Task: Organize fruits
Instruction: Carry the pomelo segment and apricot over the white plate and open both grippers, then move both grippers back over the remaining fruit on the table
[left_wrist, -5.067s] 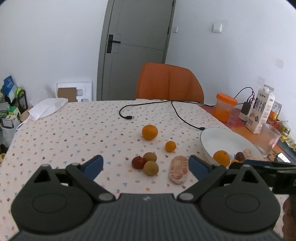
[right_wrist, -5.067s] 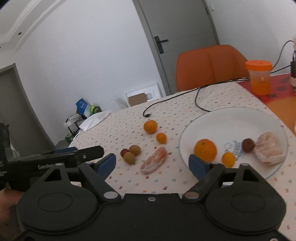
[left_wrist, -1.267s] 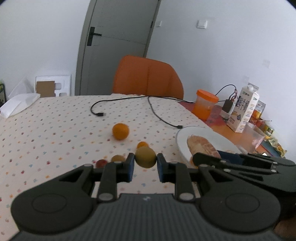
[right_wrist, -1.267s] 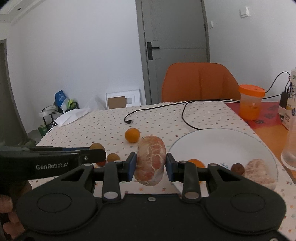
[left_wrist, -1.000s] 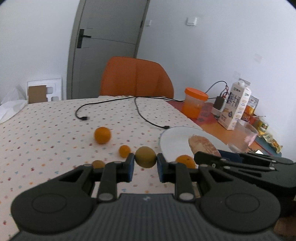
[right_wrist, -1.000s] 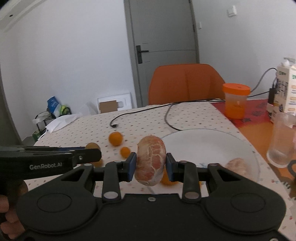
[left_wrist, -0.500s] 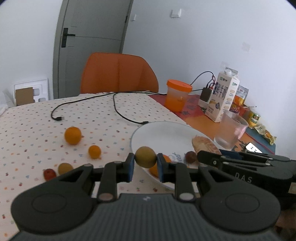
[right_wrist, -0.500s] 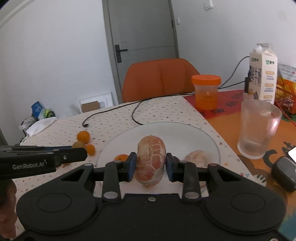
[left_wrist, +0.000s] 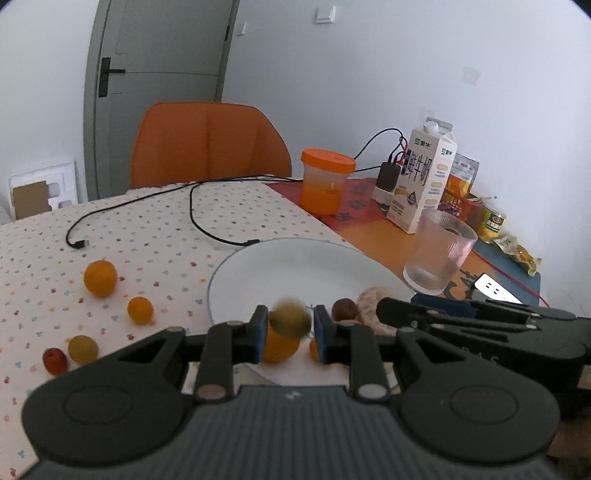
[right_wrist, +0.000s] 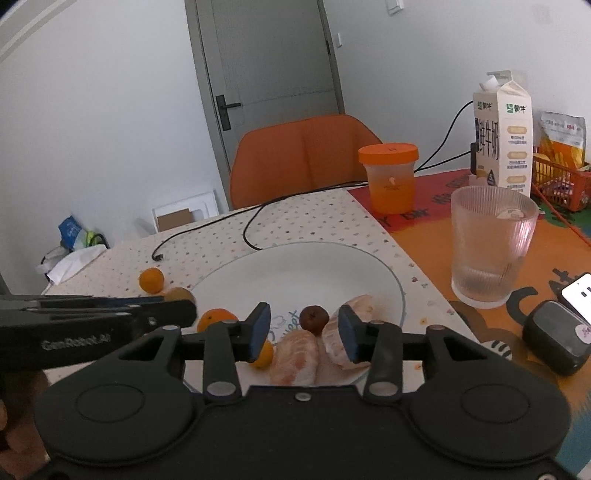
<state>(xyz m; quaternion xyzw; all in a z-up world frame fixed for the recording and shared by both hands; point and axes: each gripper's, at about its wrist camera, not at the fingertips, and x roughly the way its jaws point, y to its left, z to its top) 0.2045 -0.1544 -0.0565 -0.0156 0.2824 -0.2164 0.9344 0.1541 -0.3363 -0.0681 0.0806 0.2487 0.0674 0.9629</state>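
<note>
Left wrist view: the left gripper (left_wrist: 289, 328) is over the near rim of the white plate (left_wrist: 295, 258). A blurred olive-green fruit (left_wrist: 290, 318) sits between its blue pads (left_wrist: 260, 332); the gap looks a little wider than the fruit, and the blur keeps me from telling whether the pads grip it or have let go. Just under it an orange (left_wrist: 279, 347) lies on the plate. A dark brown fruit (left_wrist: 343, 310) and a peeled citrus piece (left_wrist: 369, 299) lie further right on the plate, partly hidden by the right gripper (left_wrist: 436, 314), which reaches in from the right. On the dotted cloth (left_wrist: 147, 236) left of the plate lie a big orange (left_wrist: 100, 278), a small orange (left_wrist: 140, 310), a yellowish fruit (left_wrist: 83, 348) and a red fruit (left_wrist: 55, 360). A ribbed glass (left_wrist: 437, 254), a milk carton (left_wrist: 421, 177) and an orange-lidded cup (left_wrist: 325, 181) stand to the right and far side.

Right wrist view: the right gripper (right_wrist: 303, 332) has its jaws wide apart and holds nothing. Below the gap, on the near part of the plate (right_wrist: 303, 266), a peeled segment (right_wrist: 295, 356) lies beside the other peeled piece (right_wrist: 345, 343), touching it. The brown fruit (right_wrist: 314, 316) is just behind them. The orange (right_wrist: 216, 318) is on the plate's left part, a small one (right_wrist: 264, 354) near the left pad. The left gripper (right_wrist: 162, 312) comes in from the left with the green fruit (right_wrist: 179, 294) at its tip.
</note>
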